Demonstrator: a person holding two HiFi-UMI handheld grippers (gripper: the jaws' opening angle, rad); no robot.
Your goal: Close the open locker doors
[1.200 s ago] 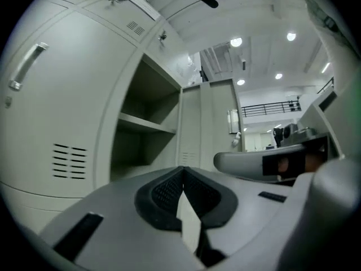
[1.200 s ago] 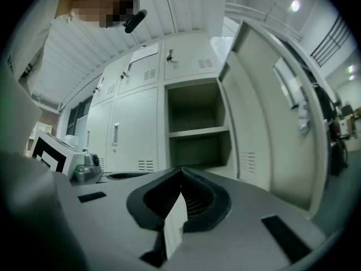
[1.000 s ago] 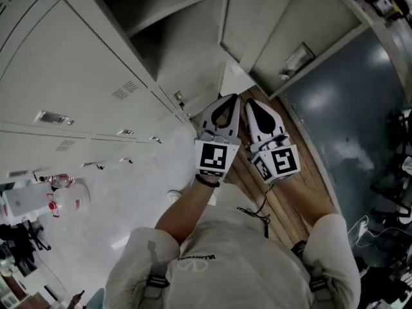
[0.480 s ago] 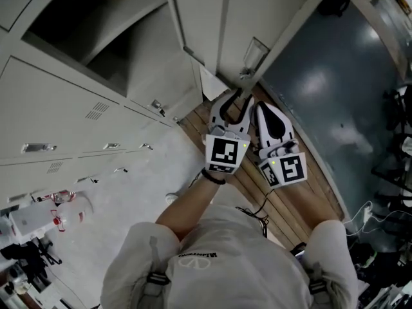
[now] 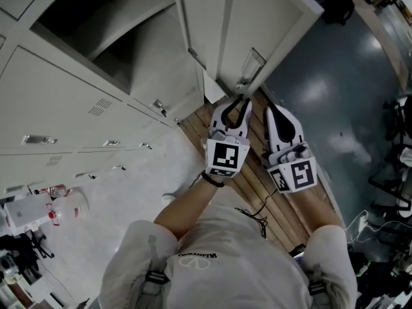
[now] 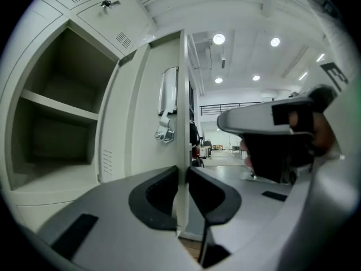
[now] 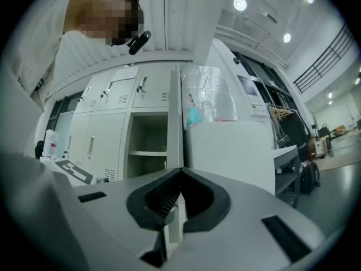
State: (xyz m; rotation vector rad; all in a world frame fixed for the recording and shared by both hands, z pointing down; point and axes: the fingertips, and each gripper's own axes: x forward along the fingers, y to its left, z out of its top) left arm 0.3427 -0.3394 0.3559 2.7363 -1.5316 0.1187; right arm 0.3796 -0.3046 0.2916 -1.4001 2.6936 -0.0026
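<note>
Left gripper (image 5: 239,100) jaws, just closing, clamp the open locker door's (image 5: 270,24) upright free edge; right gripper (image 5: 270,109) jaws together, beside.

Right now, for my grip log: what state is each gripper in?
Left gripper: jaws have just been closing, clamped on the edge of the pale grey metal locker door.
Right gripper: shut, empty.

Pale grey locker door (image 5: 264,24); white, black-padded left gripper (image 5: 239,99); brown floor planks (image 5: 246,180).

shelf (image 6: 53,107) in open compartment (image 6: 56,157), door (image 6: 163,72) to its right
</note>
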